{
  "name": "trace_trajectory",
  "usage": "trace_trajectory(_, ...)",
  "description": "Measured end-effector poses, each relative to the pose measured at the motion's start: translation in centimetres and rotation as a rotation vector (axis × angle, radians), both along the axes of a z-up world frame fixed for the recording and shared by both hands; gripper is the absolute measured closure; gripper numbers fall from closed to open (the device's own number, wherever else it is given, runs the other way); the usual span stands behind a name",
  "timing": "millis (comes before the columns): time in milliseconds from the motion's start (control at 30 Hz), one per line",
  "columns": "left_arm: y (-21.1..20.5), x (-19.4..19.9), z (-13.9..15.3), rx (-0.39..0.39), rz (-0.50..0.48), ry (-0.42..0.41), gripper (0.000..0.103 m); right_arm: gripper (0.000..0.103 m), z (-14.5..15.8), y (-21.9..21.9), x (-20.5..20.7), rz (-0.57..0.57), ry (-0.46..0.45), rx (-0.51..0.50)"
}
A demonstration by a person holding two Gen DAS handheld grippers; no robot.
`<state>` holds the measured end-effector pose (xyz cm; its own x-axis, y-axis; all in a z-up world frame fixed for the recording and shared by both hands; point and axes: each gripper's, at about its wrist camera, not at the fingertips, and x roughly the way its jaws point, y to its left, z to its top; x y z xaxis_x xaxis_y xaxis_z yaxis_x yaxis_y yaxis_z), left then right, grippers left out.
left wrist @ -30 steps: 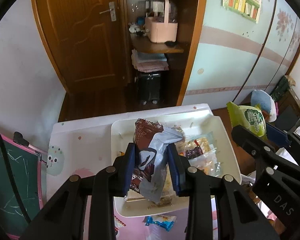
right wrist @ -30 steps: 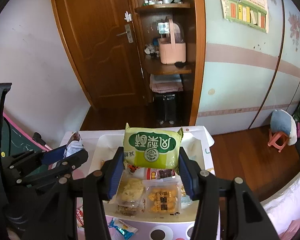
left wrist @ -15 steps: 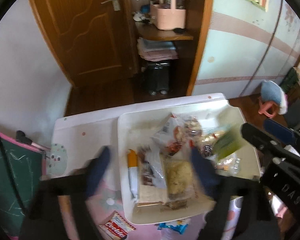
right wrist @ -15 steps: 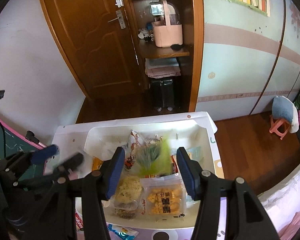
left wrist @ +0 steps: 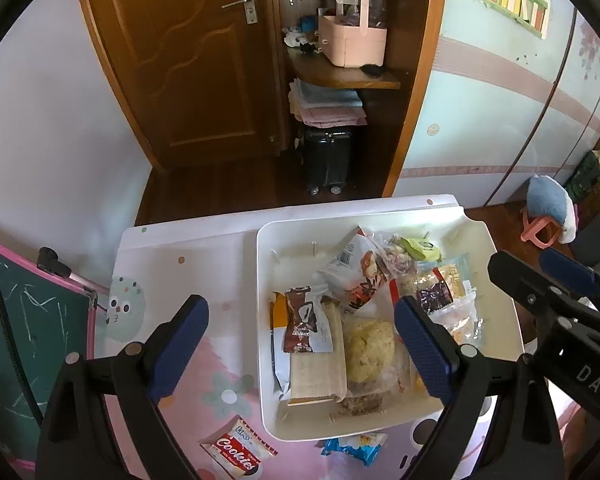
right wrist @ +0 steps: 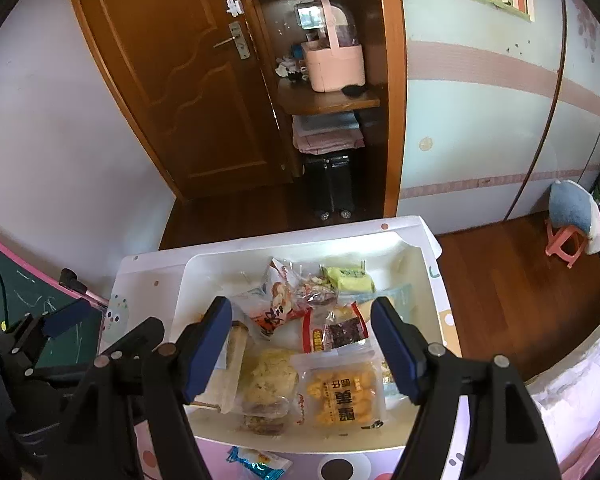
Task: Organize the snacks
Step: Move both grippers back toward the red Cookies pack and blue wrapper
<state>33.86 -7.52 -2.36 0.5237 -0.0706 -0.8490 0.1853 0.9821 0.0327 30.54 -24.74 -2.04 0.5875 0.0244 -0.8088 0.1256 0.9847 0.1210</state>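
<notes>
**A:** ok so where are both hands at right now? Looks like both are angled steeply down over the white tray.

**B:** yep. The left gripper has its jaws spread really wide with nothing in them, and they've just been opening. One finger sits over the pink tabletop, the other over the tray's middle. The brown chocolate packet lies flat in the tray's left part on top of a pale wafer pack.

**A:** and the other one?

**B:** The right gripper is also parted, jaws just been opening, empty too. It hangs above the yellow snack bag. The green packet is lying at the far end of the tray, near the back wall.

**A:** much room around the edges?

**B:** tray's pretty packed, only the far left corner shows bare bottom. Outside it, a cookies pack and a blue wrapper lie on the table by the tray's near rim. A green chalkboard crowds the table's left side, while the two grippers sit close beside each other.
</notes>
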Motion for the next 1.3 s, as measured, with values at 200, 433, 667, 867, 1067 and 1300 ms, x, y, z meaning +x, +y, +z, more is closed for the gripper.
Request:
trace_trajectory(200, 0.2, -1.2, 1.2, 0.005, 0.004, -0.025, 0.009, 0.030, 1.0, 0.4, -1.0, 0.010, -0.014, 0.007)
trace_trajectory(433, 1.3, -3.1, 3.2, -0.006, 0.030, -0.054, 0.009, 0.030, 3.1, 0.8, -3.0, 0.023, -0.046, -0.001)
trace_trajectory(667, 2.8, -6.3, 6.0, -0.012, 0.063, -0.104, 0.009, 0.030, 5.9, 1.1, -6.2, 0.032, -0.093, 0.011)
trace_trajectory(867, 5.0, -10.5, 8.2, -0.023, 0.094, -0.158, 0.009, 0.030, 8.5, 2.0, -10.6, 0.064, -0.146, 0.005)
trace_trajectory(1067, 6.9, -15.2, 8.8, -0.025, 0.112, -0.191, 0.009, 0.030, 8.6, 3.1, -14.8, 0.113, -0.160, 0.003)
trace_trajectory(1300, 9.4, -19.2, 7.0, -0.040, 0.151, -0.177, 0.009, 0.030, 5.7, 5.6, -18.0, 0.196, -0.130, -0.027)
